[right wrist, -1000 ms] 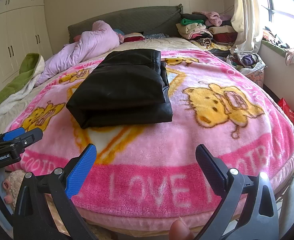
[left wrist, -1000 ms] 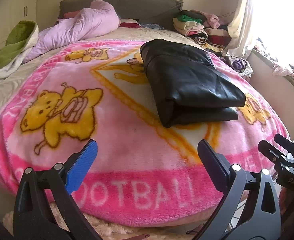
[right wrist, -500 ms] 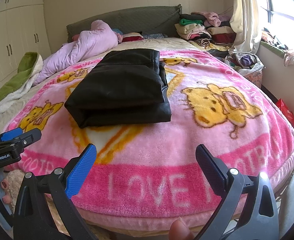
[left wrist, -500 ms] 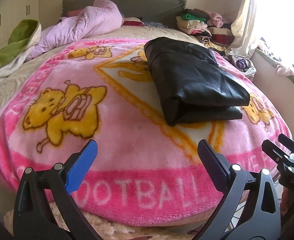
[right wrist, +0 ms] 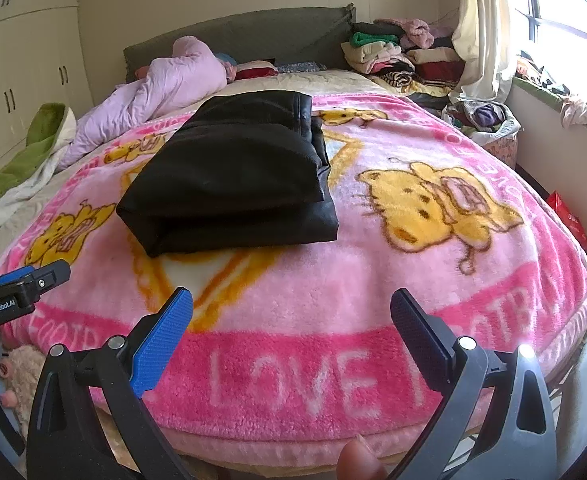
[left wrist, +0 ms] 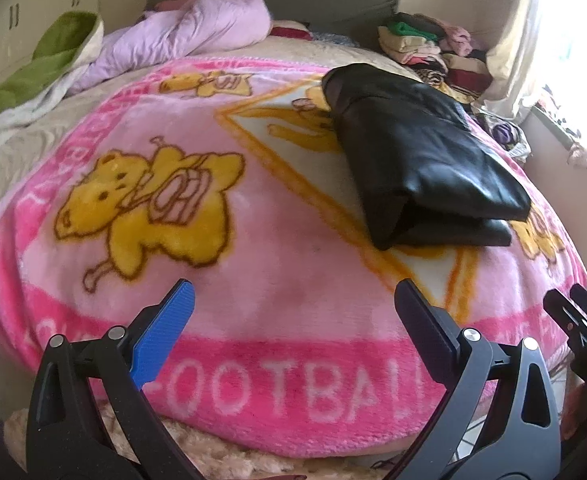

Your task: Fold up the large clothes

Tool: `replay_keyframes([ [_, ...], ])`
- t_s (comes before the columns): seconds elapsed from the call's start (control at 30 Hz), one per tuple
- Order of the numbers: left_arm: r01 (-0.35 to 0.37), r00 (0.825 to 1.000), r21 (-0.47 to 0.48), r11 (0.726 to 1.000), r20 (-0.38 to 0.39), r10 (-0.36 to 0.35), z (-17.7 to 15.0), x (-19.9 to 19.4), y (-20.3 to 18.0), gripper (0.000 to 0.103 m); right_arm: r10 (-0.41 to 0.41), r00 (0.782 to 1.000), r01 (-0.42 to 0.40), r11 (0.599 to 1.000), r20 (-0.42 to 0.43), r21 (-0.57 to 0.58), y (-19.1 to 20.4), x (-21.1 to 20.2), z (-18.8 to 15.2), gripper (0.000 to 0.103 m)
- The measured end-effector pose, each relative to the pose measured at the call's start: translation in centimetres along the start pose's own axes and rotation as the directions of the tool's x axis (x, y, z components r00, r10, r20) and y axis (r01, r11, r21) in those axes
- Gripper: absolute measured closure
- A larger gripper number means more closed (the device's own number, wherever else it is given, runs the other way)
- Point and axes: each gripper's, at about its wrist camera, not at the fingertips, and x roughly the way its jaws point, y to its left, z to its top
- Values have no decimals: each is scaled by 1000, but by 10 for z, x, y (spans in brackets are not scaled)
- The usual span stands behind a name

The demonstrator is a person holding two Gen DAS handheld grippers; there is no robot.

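The black garment (right wrist: 229, 176) lies folded on the pink blanket (right wrist: 373, 280) mid-bed, its long axis running toward the headboard. Both grippers hover at the foot edge, released and empty — left gripper (left wrist: 293, 320) has it ahead-right, right gripper (right wrist: 291, 316) ahead-left and seemingly nearer.

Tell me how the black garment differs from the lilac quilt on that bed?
The black garment is folded into a flat, neat stack; the lilac quilt lies crumpled in a heap. The garment sits mid-bed on the pink blanket; the quilt is near the headboard. Neither is held by tongs.

Both wrist views toward bed (left wrist: 293, 208)
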Motion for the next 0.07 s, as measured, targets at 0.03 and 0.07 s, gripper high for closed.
replay_keyframes([
  [0.03, 0, 1000, -12, 1000, -3, 0, 1, 1, 4, 9, 1, 1000, -1, 1000, 1, 0, 1, 0, 0, 4],
  [0.07, -1, 1000, -19, 1000, -4, 1, 2, 2, 8, 9, 3, 1000, -3, 1000, -1, -1, 2, 2, 1, 4],
])
